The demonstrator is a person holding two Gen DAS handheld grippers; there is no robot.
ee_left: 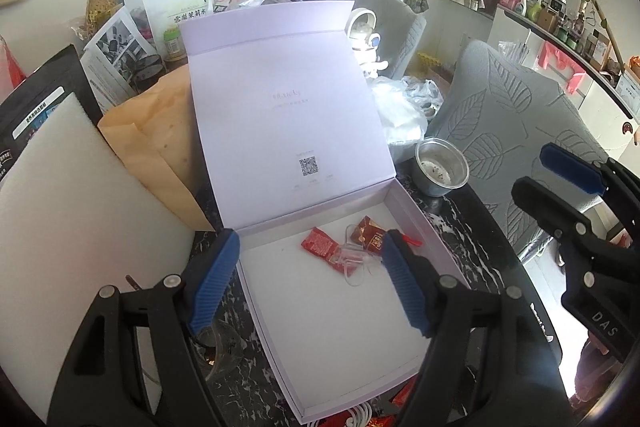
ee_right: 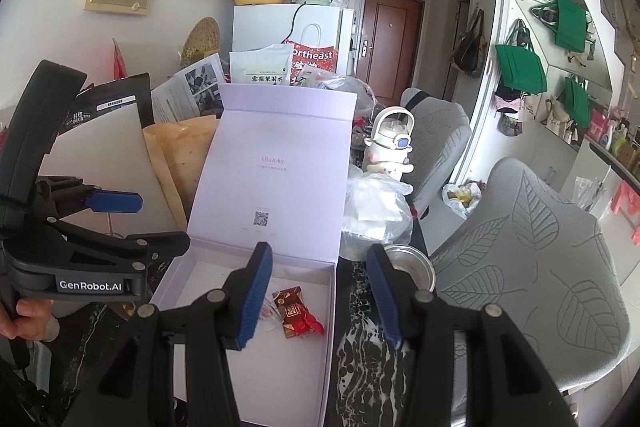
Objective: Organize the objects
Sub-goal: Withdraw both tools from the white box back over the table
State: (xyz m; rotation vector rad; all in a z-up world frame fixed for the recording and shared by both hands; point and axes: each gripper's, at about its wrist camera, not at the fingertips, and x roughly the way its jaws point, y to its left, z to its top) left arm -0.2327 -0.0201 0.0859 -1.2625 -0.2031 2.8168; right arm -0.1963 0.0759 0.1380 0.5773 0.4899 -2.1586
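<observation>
An open lilac box [ee_left: 320,327] lies on the black marble table [ee_left: 452,227], its lid [ee_left: 280,99] standing upright behind it. Inside lie two red snack packets [ee_left: 320,247] and a clear plastic bit [ee_left: 352,259]. My left gripper [ee_left: 310,283] hovers open above the box's front part, nothing between its blue pads. My right gripper [ee_right: 320,301] is open and empty too, straddling the box's right wall [ee_right: 334,347] above the packets [ee_right: 296,311]. Each gripper shows in the other's view: the right one [ee_left: 560,187] at the right, the left one [ee_right: 160,221] at the left.
A steel cup [ee_right: 412,263] stands right of the box, with a grey leaf-patterned chair [ee_right: 540,247] beyond it. A brown paper bag [ee_left: 160,155] and white foam board [ee_left: 60,207] crowd the left. A plastic bag [ee_right: 376,207] and white bottle [ee_right: 390,143] sit behind. A hand [ee_right: 24,311] holds the left gripper.
</observation>
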